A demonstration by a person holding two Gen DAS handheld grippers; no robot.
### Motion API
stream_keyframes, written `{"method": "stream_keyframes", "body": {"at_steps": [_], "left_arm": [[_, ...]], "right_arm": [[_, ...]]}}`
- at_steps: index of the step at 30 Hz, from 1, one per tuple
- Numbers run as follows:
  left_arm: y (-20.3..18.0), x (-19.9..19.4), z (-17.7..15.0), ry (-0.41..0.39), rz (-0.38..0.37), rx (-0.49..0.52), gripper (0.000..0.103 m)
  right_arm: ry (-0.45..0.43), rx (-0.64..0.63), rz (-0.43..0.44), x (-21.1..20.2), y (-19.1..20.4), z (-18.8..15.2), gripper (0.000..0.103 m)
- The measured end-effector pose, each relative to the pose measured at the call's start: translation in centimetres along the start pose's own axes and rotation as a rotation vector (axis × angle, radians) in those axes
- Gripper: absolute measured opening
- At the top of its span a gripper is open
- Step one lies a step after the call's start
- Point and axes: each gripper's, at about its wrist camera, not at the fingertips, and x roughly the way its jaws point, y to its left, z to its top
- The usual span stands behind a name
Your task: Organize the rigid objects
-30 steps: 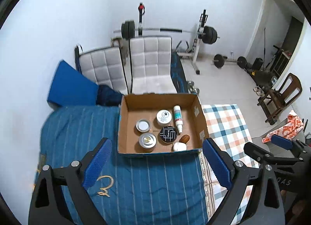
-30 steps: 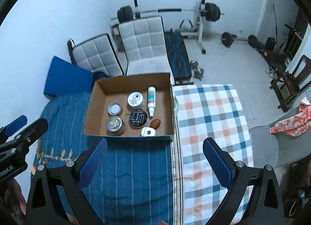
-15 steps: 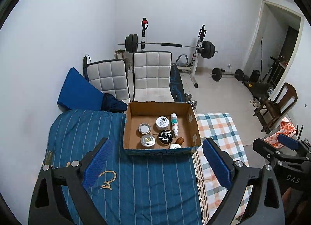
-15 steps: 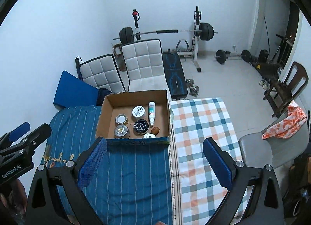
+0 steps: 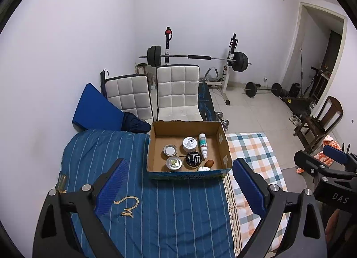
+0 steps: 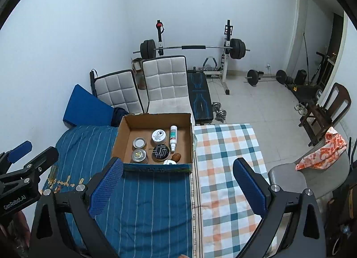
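Both grippers hang high above the bed with their blue-padded fingers spread wide and nothing between them: the left gripper looks down over the blue striped cover, the right gripper over the seam where that cover meets the checked blanket. Held this far back, they seem to be surveying the layout rather than reaching for anything. Farthest left on the striped cover, well apart from everything else, a thin gold chain lies loose, with a small brass-coloured tube nearer the bed's edge. Further right sits the open cardboard box, which holds the rigid things together: at its left a small tin with a pale lid and a metal tin in front of it; in the middle a white round jar behind a black patterned tin; to their right a white spray bottle lying flat, then a brown oval piece and a white object by the near wall, half hidden by it. Keeping the box central on the bed likely lets either hand reach it. I judge sorting is nearly done or not started; I cannot tell which.
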Motion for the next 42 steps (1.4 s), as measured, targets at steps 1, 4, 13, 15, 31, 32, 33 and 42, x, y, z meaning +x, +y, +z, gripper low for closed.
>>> {"method": "stream_keyframes", "body": {"at_steps": [1, 4, 13, 15, 31, 32, 33, 42], "left_arm": [[0.0, 0.1, 0.0, -0.002, 0.000, -0.001, 0.096], [0.0, 0.1, 0.0, -0.009, 0.005, -0.003, 0.096], [-0.3, 0.1, -0.4, -0.003, 0.012, -0.004, 0.096], [-0.3, 0.1, -0.4, -0.003, 0.011, -0.006, 0.096], [-0.3, -0.1, -0.6, -0.012, 0.025, -0.015, 0.096], [-0.3, -0.1, -0.5, -0.013, 0.024, -0.016, 0.096], [-0.3, -0.1, -0.5, -0.014, 0.026, -0.016, 0.096], [-0.1, 0.0, -0.9, -0.017, 0.023, -0.026, 0.096]], "right_arm": [[-0.002, 0.000, 0.001, -0.1, 0.0, 0.1, 0.101], [-0.005, -0.004, 0.003, -0.3, 0.1, 0.2, 0.101], [-0.012, -0.019, -0.011, -0.5, 0.5, 0.2, 0.101], [-0.012, -0.023, -0.011, -0.6, 0.5, 0.2, 0.101], [-0.035, -0.034, -0.018, -1.2, 0.6, -0.1, 0.101], [-0.035, -0.036, -0.020, -1.1, 0.7, -0.1, 0.101], [-0.035, -0.036, -0.020, -1.2, 0.6, -0.1, 0.101], [-0.035, -0.042, -0.020, -1.5, 0.4, -0.4, 0.101]]}}
